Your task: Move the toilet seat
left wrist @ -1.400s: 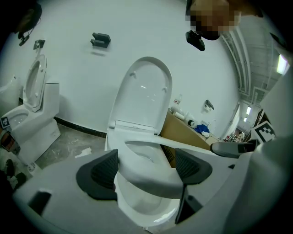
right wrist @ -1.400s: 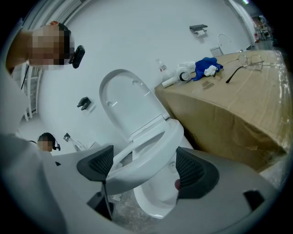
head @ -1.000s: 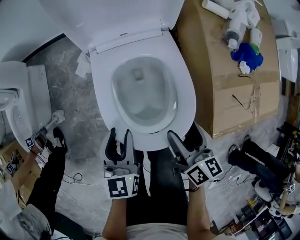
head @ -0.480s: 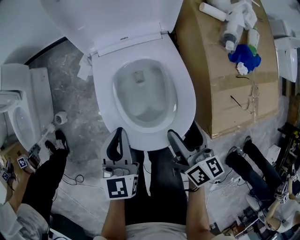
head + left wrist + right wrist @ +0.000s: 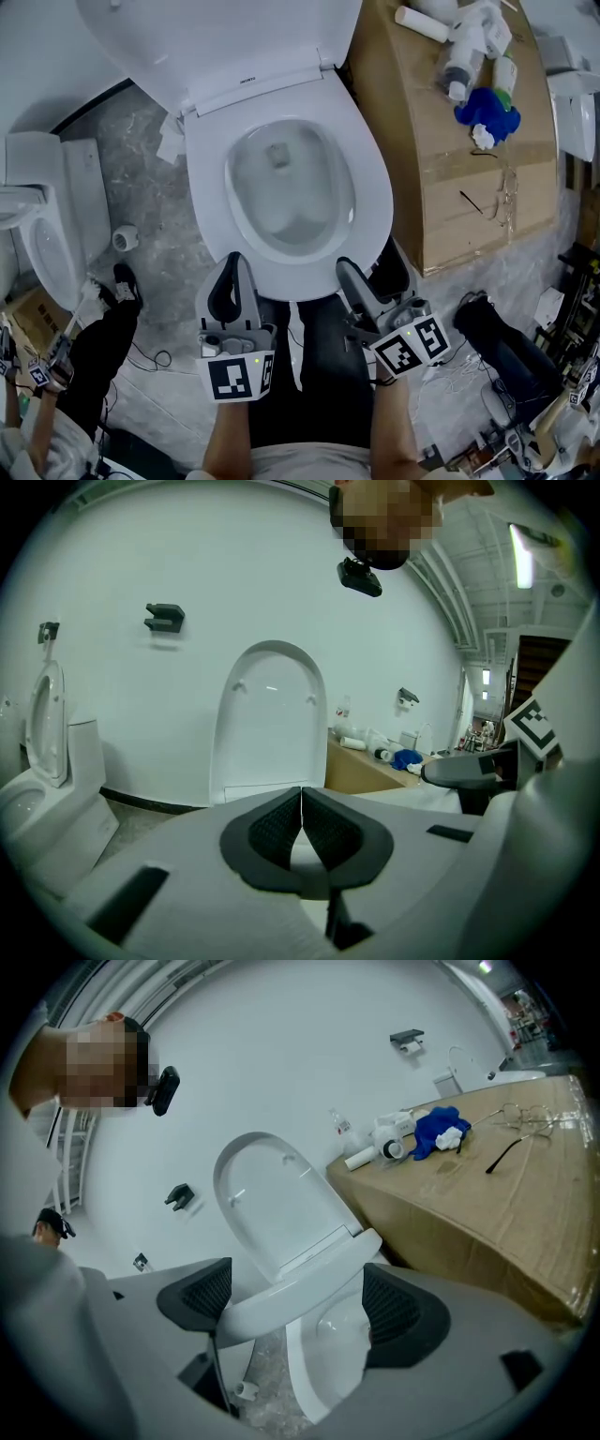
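White toilet seat should be lifted evenly by its front rim; left gripper is closed empty, right gripper is spread loosely around the rim.

Pretty bare room: plain white wall with a dark bracket on it, and a grey marbled floor. On the right there's a cardboard-wrapped counter holding bottles and a blue cloth. Second toilet on the left, strip light overhead.

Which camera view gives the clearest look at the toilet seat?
The head view: nearly the whole toilet seat ring shows from above. The right gripper view shows it edge-on; the left gripper view hardly shows it.
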The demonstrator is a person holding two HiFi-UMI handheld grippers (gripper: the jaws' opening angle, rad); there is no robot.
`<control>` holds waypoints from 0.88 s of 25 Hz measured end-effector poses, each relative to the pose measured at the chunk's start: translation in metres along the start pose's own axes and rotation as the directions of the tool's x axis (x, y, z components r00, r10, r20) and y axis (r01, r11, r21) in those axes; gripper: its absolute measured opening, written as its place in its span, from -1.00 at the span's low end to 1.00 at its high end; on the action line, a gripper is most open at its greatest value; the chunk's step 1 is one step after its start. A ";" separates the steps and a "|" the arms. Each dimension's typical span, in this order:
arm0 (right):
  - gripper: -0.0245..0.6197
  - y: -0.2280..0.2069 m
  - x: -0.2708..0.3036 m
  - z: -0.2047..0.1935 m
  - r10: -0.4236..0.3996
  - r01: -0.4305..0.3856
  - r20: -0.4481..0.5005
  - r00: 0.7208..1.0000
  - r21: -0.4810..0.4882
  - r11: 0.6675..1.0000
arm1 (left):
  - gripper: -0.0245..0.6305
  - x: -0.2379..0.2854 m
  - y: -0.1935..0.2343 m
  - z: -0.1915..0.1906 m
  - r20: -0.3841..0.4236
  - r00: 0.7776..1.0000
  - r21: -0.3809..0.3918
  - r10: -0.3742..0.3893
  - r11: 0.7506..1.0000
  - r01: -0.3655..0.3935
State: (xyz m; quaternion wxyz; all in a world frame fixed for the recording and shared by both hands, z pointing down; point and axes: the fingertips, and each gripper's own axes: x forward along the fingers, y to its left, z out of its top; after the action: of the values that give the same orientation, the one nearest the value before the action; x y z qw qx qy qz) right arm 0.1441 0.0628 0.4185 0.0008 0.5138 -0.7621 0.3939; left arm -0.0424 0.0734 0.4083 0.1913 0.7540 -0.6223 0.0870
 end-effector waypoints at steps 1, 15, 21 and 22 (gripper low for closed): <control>0.43 0.001 0.000 0.002 -0.004 0.004 0.005 1.000 0.006 1.000 | -0.88 0.001 0.000 0.003 0.004 1.000 -0.001 -0.001 1.000 0.001; 0.21 0.034 0.003 0.047 0.056 -0.043 0.031 0.998 -0.315 0.948 | -0.88 0.007 0.005 0.039 0.059 0.998 0.004 -0.027 1.000 0.027; -0.41 0.061 0.007 0.057 0.136 -0.108 0.028 0.990 -0.452 0.885 | -0.88 0.009 0.005 0.055 0.086 0.994 0.026 -0.065 0.998 0.063; -0.45 0.064 0.008 0.059 0.145 -0.116 0.028 0.989 -0.464 0.878 | -0.88 0.010 0.005 0.058 0.089 0.993 0.029 -0.071 0.997 0.068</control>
State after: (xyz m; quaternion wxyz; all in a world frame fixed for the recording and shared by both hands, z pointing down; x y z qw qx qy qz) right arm 0.1139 0.0317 0.3428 0.0726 0.4584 -0.8663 0.1850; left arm -0.0512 0.0411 0.3602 0.1563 0.7808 -0.6025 0.0540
